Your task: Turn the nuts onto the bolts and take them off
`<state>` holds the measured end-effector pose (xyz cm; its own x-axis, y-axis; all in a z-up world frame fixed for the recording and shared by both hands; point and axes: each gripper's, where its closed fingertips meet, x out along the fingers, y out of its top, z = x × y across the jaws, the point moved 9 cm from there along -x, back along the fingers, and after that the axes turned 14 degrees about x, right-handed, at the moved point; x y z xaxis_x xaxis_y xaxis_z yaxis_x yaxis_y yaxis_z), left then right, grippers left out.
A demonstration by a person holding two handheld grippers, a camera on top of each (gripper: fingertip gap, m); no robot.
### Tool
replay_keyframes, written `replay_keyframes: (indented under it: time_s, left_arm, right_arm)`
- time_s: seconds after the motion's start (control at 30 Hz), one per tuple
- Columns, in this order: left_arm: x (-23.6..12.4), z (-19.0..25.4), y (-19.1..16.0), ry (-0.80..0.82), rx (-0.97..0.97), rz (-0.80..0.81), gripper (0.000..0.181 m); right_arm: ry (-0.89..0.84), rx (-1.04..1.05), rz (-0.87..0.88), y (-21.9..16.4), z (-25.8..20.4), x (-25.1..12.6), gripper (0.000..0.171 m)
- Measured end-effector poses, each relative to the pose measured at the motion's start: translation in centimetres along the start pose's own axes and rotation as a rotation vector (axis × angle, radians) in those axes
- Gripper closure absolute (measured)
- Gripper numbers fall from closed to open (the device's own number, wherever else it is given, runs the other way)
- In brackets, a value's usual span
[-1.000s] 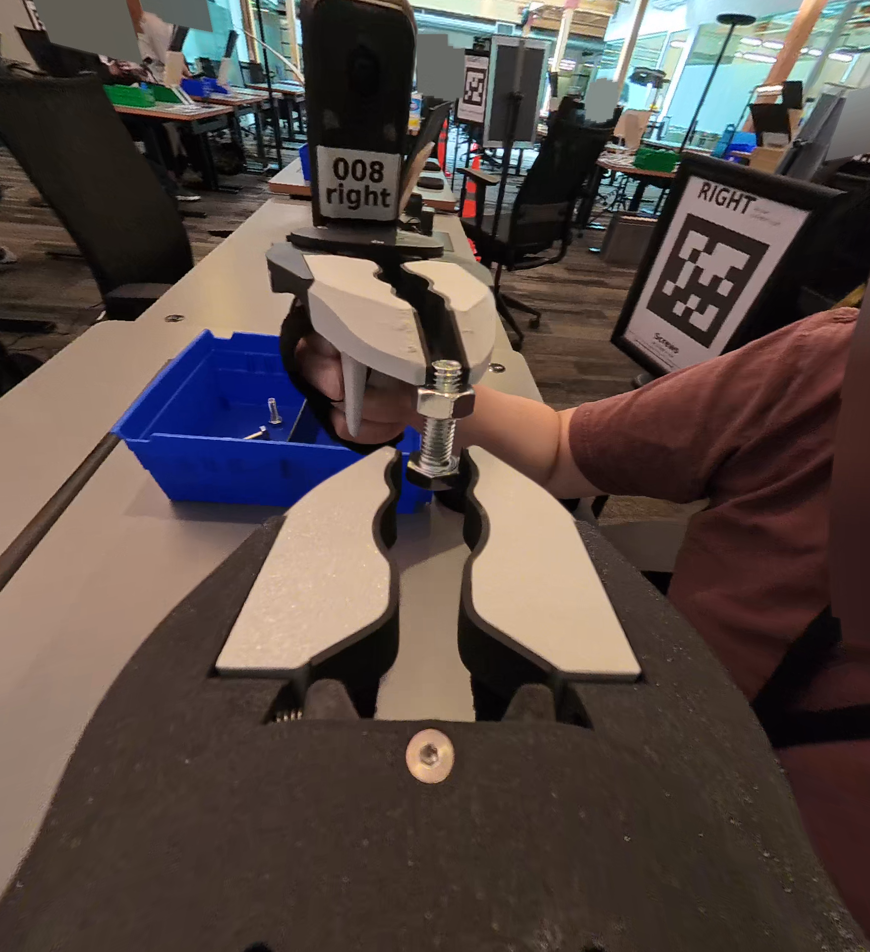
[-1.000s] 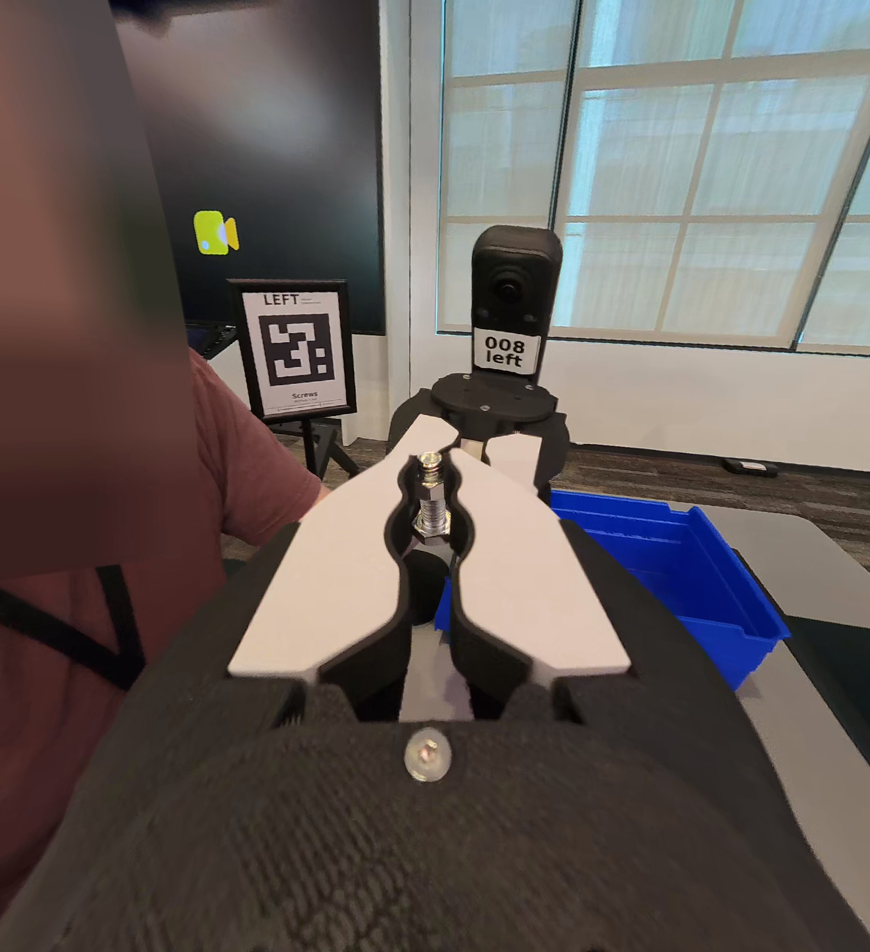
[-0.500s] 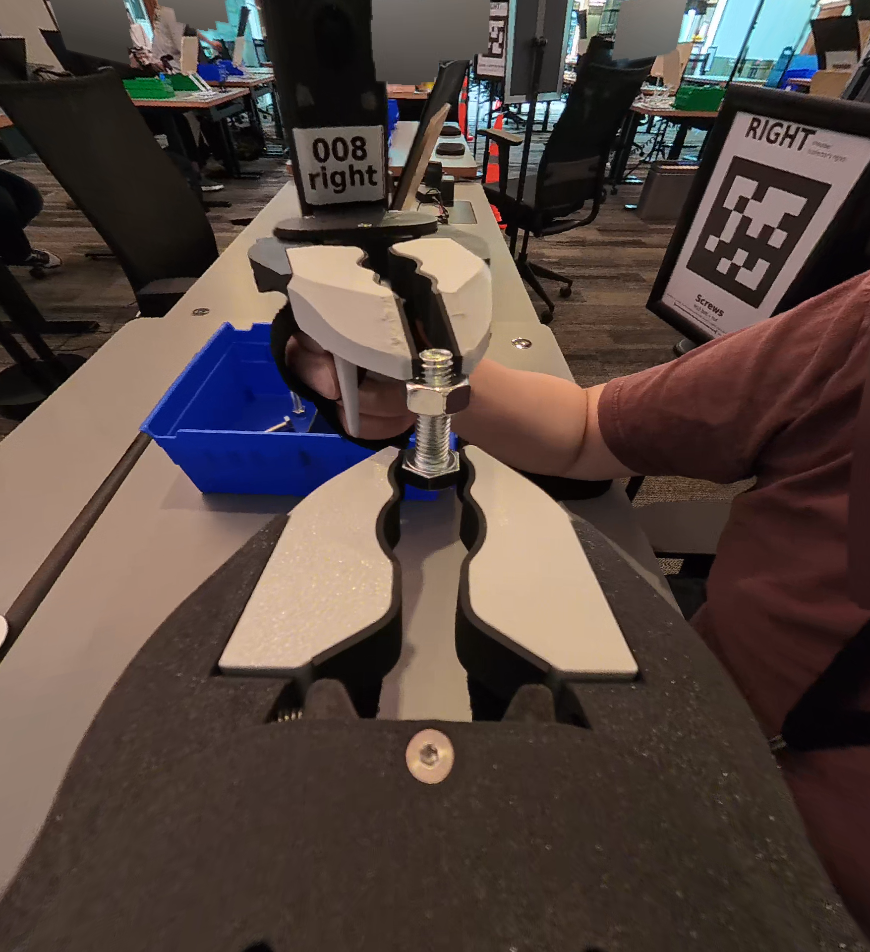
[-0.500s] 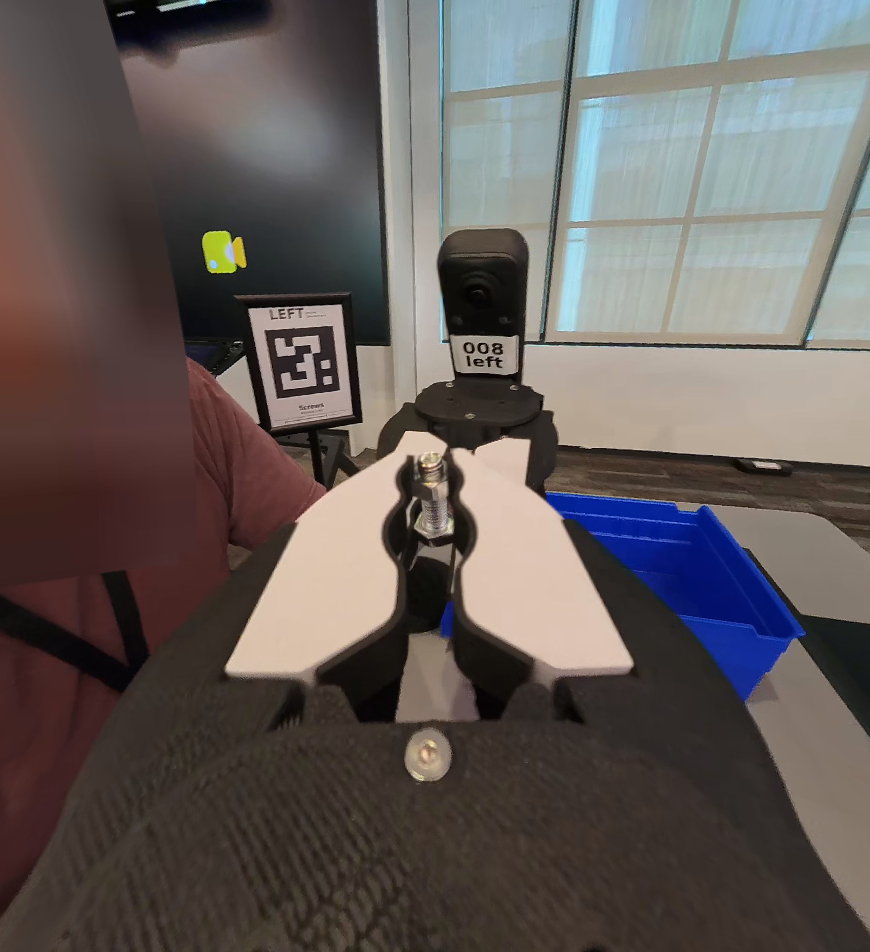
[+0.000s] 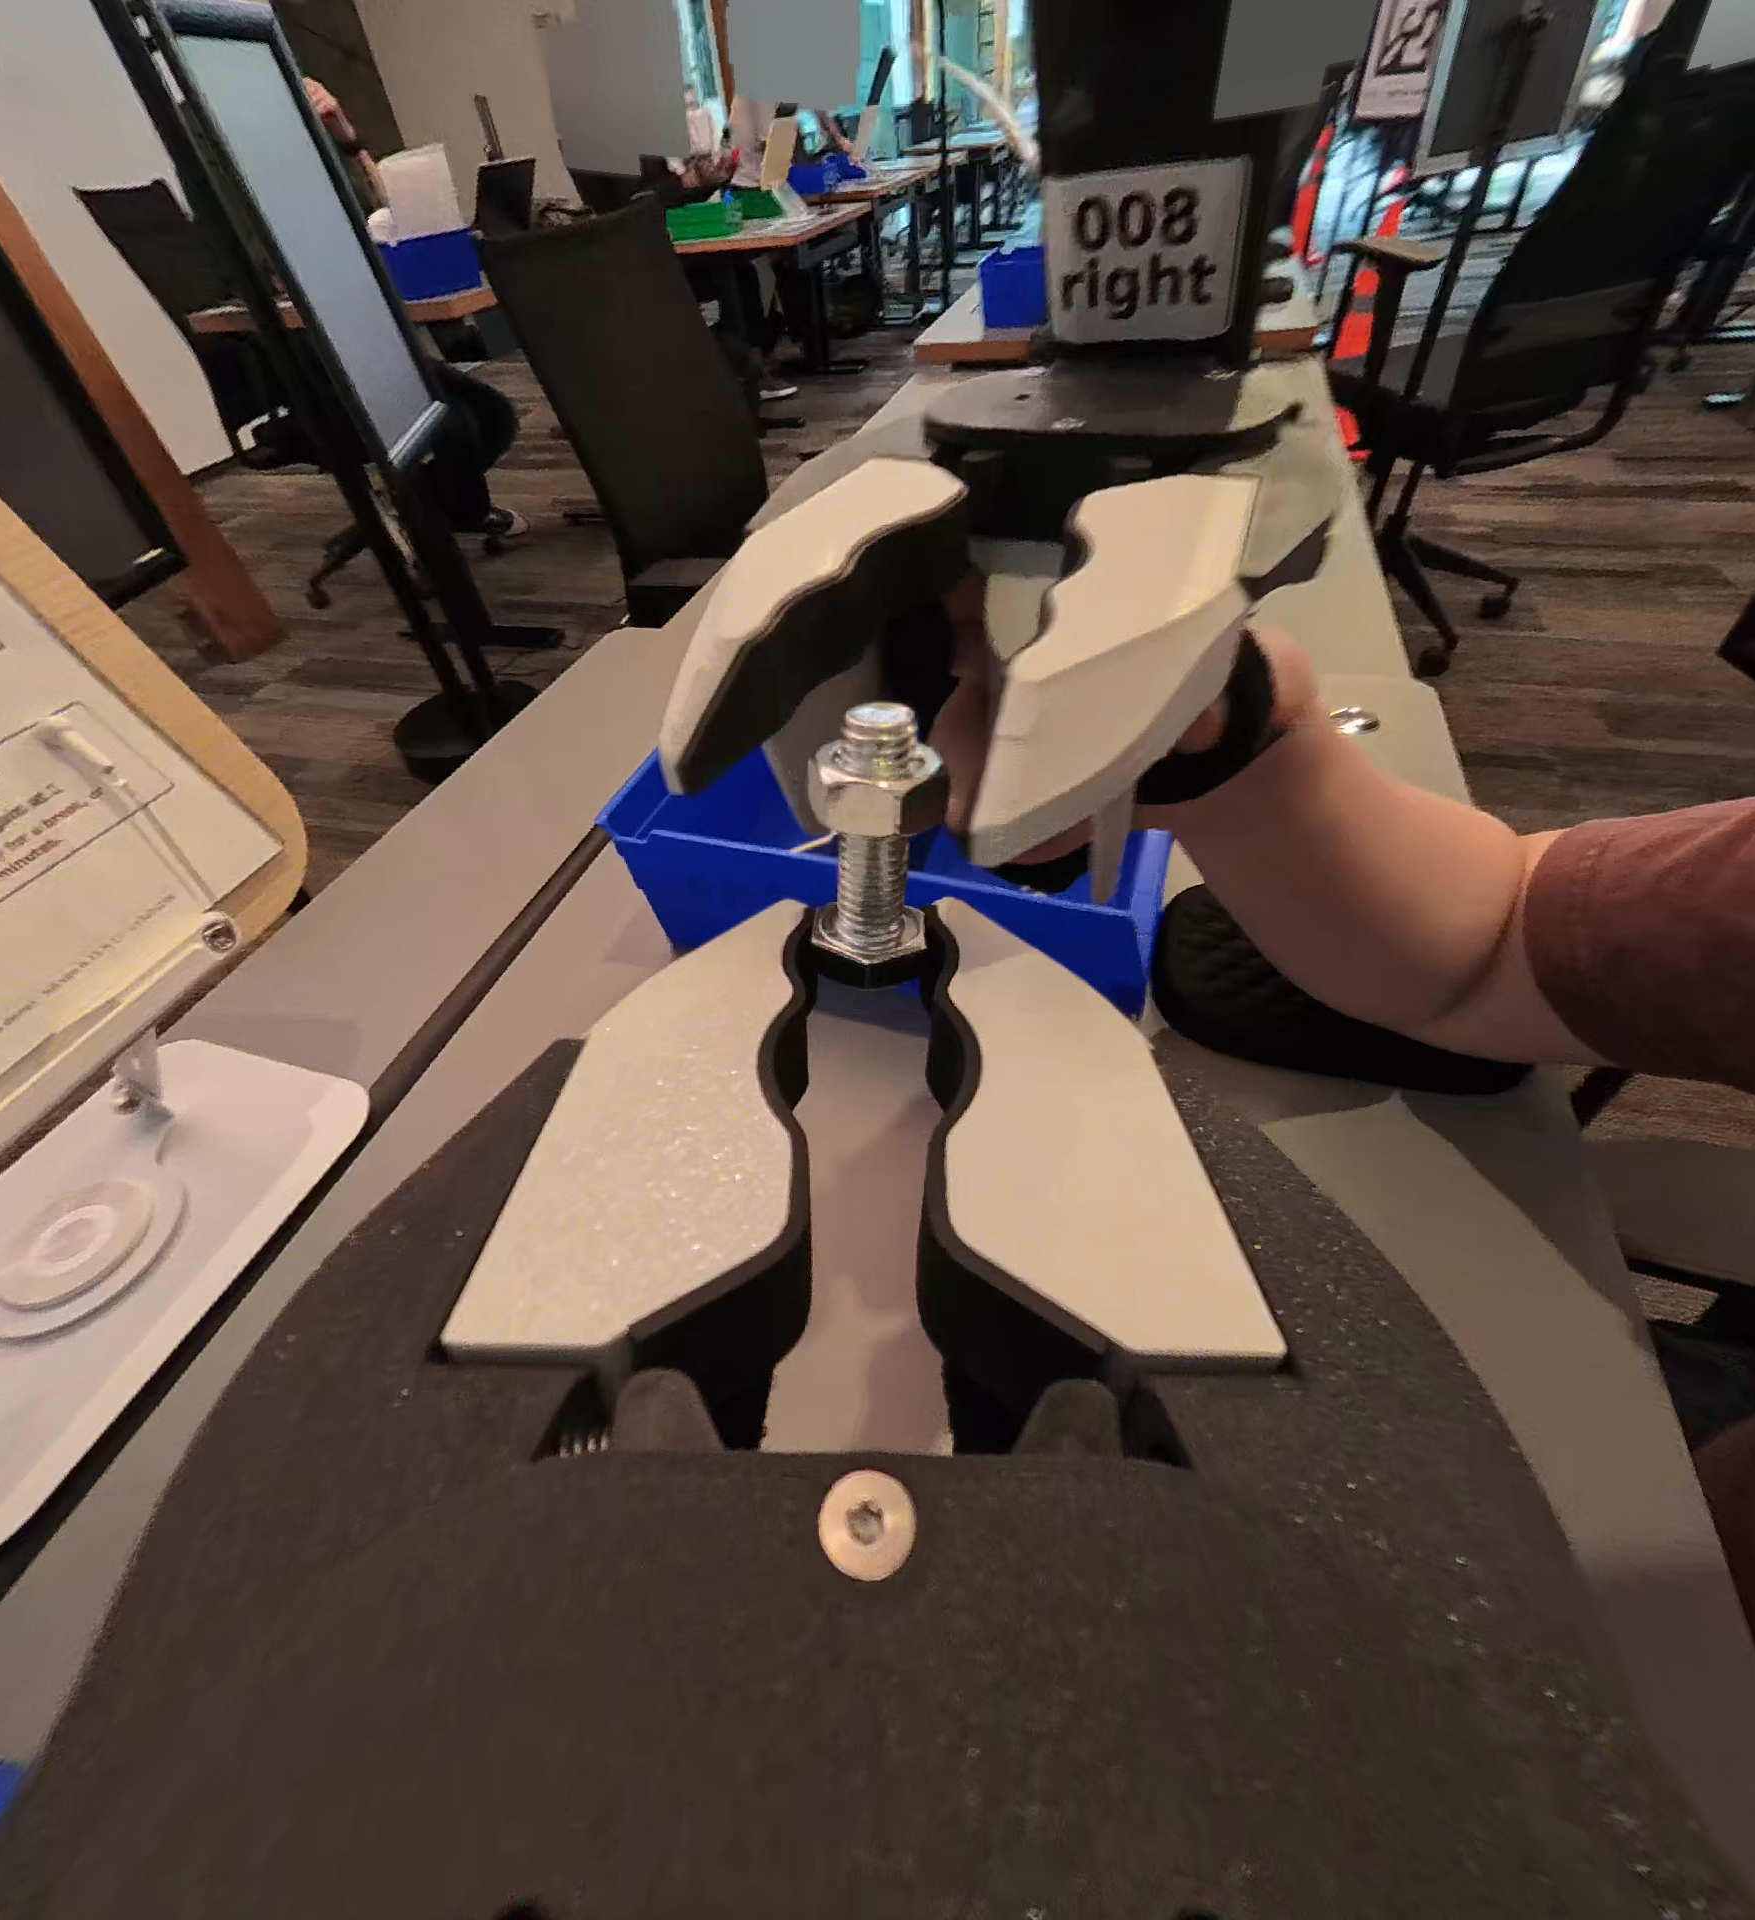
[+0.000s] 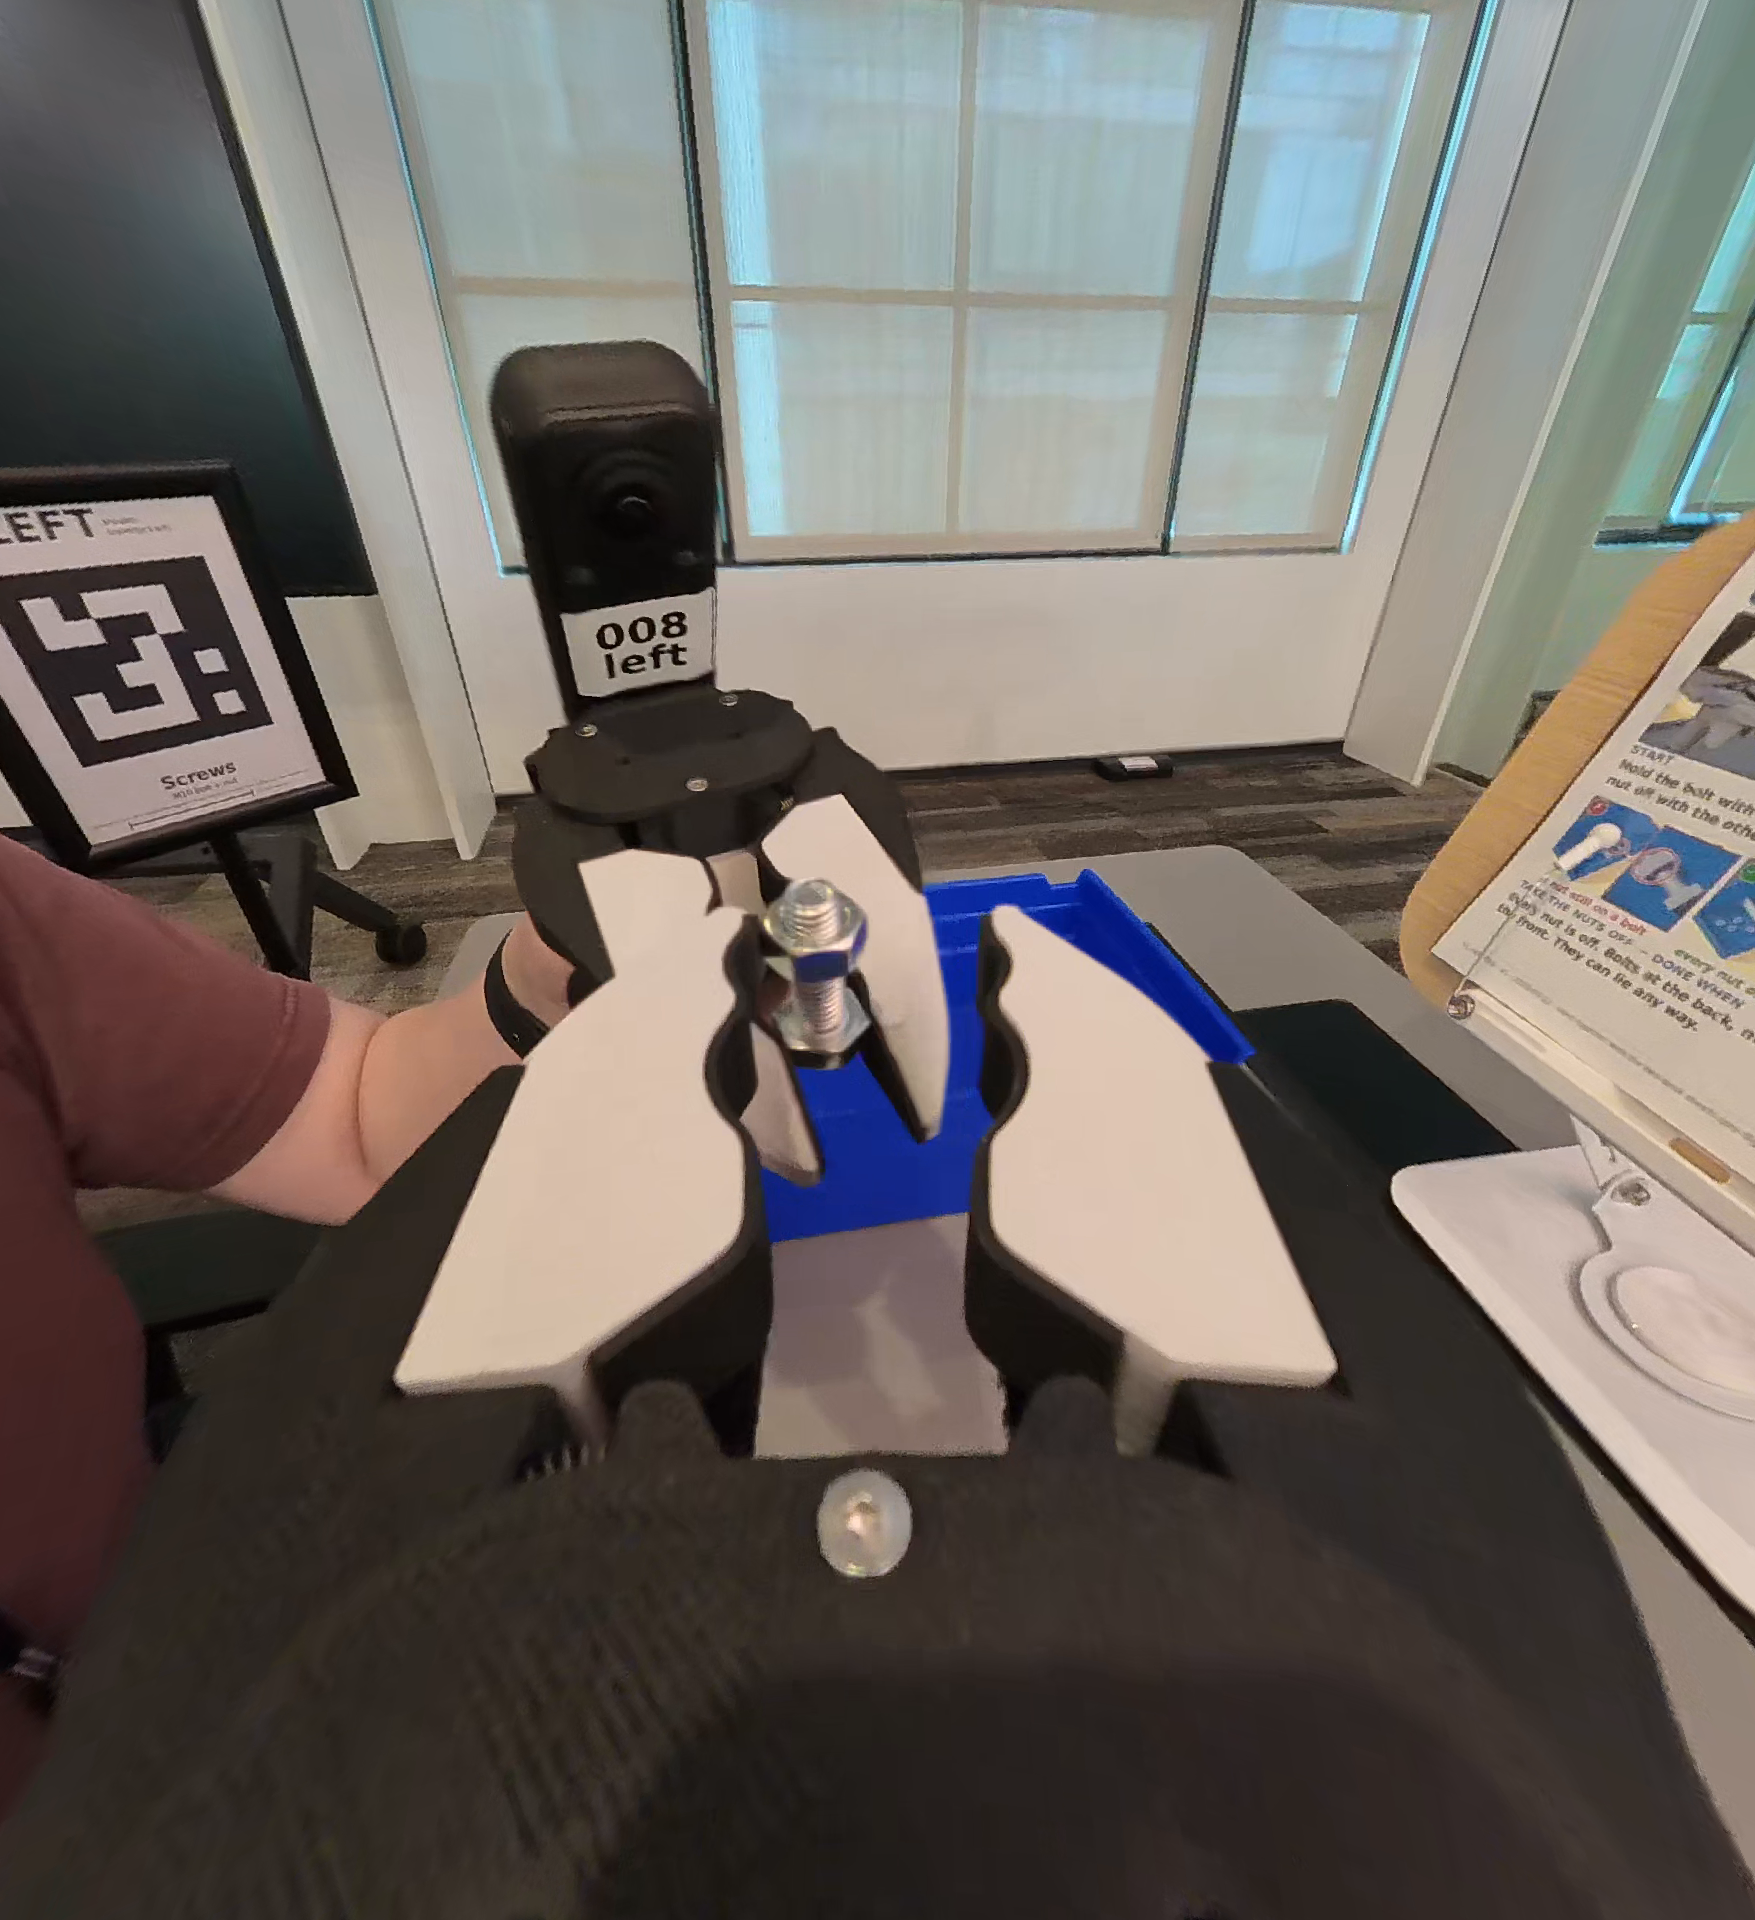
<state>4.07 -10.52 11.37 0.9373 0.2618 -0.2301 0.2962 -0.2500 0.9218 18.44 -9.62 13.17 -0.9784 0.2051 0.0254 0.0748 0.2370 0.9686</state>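
A steel bolt (image 5: 871, 883) stands upright with a hex nut (image 5: 878, 795) near its top. My left gripper (image 5: 868, 935) is shut on the bolt's head, which sits in the notch at the fingertips. My right gripper (image 5: 842, 800) faces it from behind, open, with one finger on each side of the nut and not touching it. In the right wrist view my right gripper (image 6: 873, 935) is open around the nut (image 6: 813, 930) and bolt (image 6: 819, 997). The left gripper (image 6: 857, 1143) holds the bolt from below.
A blue bin (image 5: 748, 883) sits on the grey table (image 5: 385, 935) just behind the bolt; it also shows in the right wrist view (image 6: 1112, 935). An instruction stand (image 6: 1683, 883) on a white base stands beside it. A marker sign (image 6: 125, 665) and office chairs stand beyond. About 4 cm separates my left fingertips from my right.
My right gripper was shut on the nut and has opened and let go of it. Both grippers have swung round over the table; the left still holds the bolt.
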Motion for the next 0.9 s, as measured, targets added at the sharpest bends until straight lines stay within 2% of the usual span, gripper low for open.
replay_keyframes:
  time_s: [0.17,0.3,0.43,0.47,0.6,0.7,0.83,0.9]
  left_arm:
    - [-0.7,0.2,0.6,-0.122,-0.072,0.097,0.163]
    - [-0.8,0.1,0.5,-0.111,-0.072,0.095,0.163]
    - [-0.5,0.4,0.6,-0.141,-0.059,0.101,0.163]
    - [-0.5,0.6,0.7,-0.159,-0.053,0.113,0.164]
    - [-0.8,1.0,1.1,-0.225,-0.073,0.160,0.164]
    - [-0.7,0.9,1.0,-0.203,-0.048,0.130,0.163]
    - [-0.6,1.4,1.2,-0.253,-0.051,0.157,0.163]
    - [-0.8,1.5,1.4,-0.261,-0.050,0.167,0.164]
  right_arm:
    - [0.127,0.046,0.029,0.4,0.9,-1.4,0.136]
    - [0.238,0.103,0.047,0.4,0.3,-1.0,0.134]
    - [0.224,0.067,0.037,0.1,0.1,-0.6,0.135]
    - [0.231,0.064,0.042,0.1,0.4,-0.8,0.130]
    - [0.302,0.145,0.058,0.2,1.6,-1.6,0.137]
    - [0.393,0.120,0.062,0.3,0.0,-1.1,0.134]
    - [0.330,0.050,0.042,0.0,-0.2,-0.7,0.131]
    - [0.336,0.095,0.067,0.1,0.8,-1.2,0.135]
